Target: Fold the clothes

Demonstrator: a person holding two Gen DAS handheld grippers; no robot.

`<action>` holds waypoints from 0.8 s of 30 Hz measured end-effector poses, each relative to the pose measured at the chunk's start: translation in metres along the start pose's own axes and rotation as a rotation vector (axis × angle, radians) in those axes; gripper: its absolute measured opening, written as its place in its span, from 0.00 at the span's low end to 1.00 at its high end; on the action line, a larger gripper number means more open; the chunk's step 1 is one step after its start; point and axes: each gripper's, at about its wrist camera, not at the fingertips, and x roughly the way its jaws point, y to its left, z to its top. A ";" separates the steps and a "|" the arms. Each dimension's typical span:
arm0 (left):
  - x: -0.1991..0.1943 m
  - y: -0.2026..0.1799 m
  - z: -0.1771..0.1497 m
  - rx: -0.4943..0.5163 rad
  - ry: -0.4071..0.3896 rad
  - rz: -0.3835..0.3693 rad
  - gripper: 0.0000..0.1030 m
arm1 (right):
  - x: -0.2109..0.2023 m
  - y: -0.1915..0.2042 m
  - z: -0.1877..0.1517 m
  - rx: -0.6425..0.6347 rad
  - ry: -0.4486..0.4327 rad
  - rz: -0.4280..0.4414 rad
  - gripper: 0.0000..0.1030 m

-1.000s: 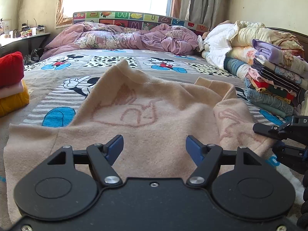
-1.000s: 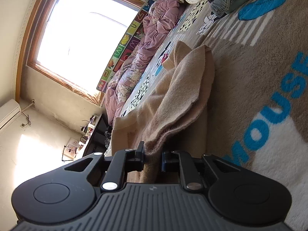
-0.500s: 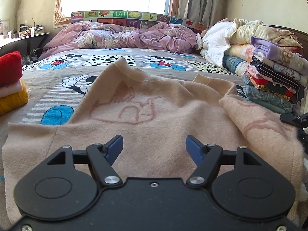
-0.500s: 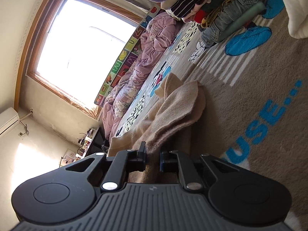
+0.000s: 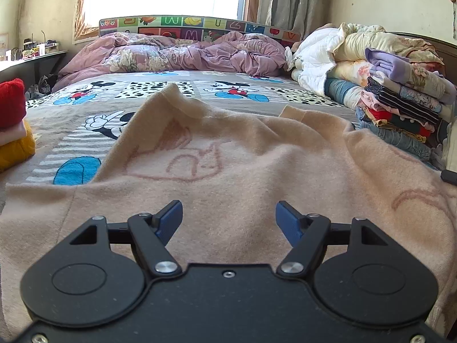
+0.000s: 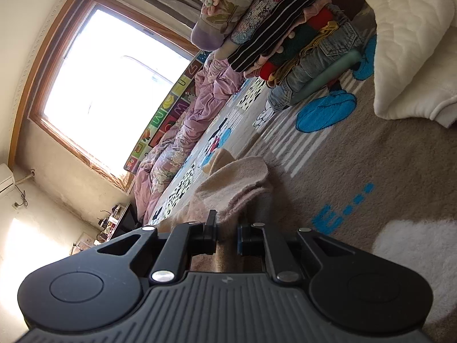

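fuzzy knit sweater [image 5: 228, 171]; matt plastic claw [image 5: 229, 217]

One beige sweater [image 5: 228, 154], two grippers, two folded-clothes stacks.

The left gripper [image 5: 229, 214] has a smooth matte black body with two round discs, each with a shallow circle pressed in it. Its black link arms have triangular holes and silver rivets, and small screws sit near the edges. The fingertips [image 5: 171, 218] are blue pads. The right gripper [image 6: 225, 238] has the same discs and rivets, but its middle plate is grey with ribs and a small logo.
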 end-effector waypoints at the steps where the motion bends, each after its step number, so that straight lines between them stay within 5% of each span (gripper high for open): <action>1: 0.000 -0.001 0.000 0.002 0.001 -0.002 0.70 | -0.004 -0.002 0.000 -0.002 -0.004 -0.006 0.14; 24: 0.003 -0.008 -0.003 0.024 0.014 -0.015 0.70 | -0.043 -0.044 -0.025 0.025 -0.038 -0.172 0.14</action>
